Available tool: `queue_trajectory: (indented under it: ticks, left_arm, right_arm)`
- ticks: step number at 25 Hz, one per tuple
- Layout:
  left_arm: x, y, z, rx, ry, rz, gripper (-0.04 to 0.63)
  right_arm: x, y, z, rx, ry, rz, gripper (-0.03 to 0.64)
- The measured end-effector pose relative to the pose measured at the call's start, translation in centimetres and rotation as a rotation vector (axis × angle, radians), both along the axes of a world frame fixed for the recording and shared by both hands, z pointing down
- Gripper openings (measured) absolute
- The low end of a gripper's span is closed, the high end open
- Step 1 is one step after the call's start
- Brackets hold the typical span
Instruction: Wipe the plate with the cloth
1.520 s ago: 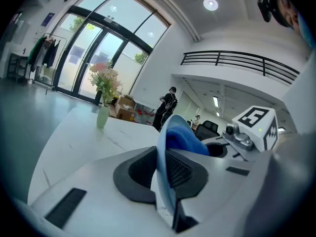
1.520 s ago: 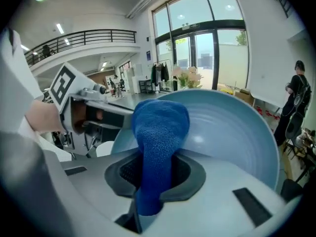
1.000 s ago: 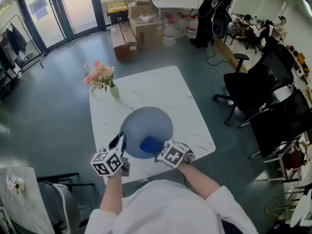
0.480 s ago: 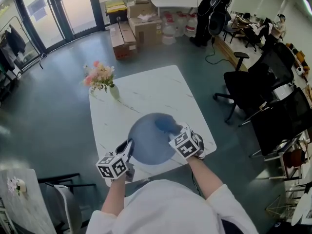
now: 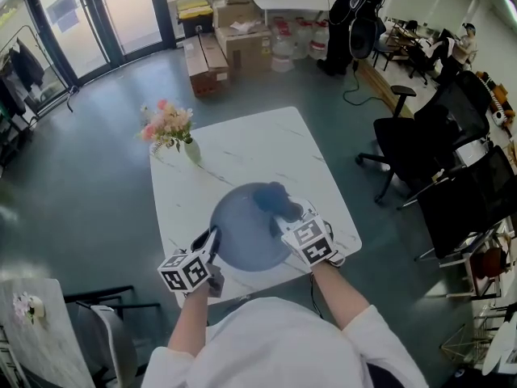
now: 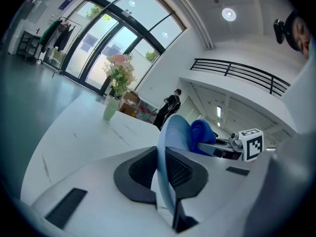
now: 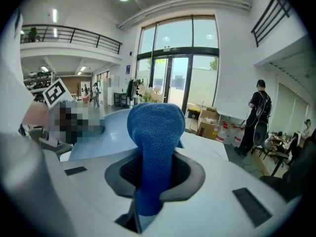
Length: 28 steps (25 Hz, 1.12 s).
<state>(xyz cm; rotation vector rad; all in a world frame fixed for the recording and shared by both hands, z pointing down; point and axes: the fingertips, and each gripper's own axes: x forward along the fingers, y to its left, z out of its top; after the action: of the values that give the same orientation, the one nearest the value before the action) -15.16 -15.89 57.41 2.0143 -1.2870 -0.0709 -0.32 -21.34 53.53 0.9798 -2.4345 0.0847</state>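
A blue-grey plate (image 5: 239,237) is over the near part of the white table (image 5: 258,148). My left gripper (image 5: 210,247) is shut on its near left rim; in the left gripper view the plate's edge (image 6: 167,142) runs between the dark pads. My right gripper (image 5: 284,217) is shut on a blue cloth (image 5: 275,199), which rests against the plate's far right part. In the right gripper view the cloth (image 7: 155,130) sticks up out of the jaws, with the plate (image 7: 101,135) behind it to the left. The left gripper view also shows the cloth (image 6: 202,132) past the plate.
A vase of flowers (image 5: 173,130) stands at the table's far left corner. Black office chairs (image 5: 428,148) are to the right of the table. Cardboard boxes (image 5: 234,43) and a standing person (image 5: 351,18) are at the back of the room.
My right gripper has carried the cloth from the plate's near middle to its far right part. The left gripper has kept its hold on the rim and hardly moved.
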Motion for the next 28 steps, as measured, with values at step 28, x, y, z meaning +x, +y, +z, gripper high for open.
queue_trajectory:
  ticks: [28]
  left_arm:
    - [-1.7, -8.5, 11.3, -0.321, 0.091, -0.122, 0.046]
  right_arm:
    - [4.1, 1.6, -0.2, -0.074, -0.423, 0.169, 0.084]
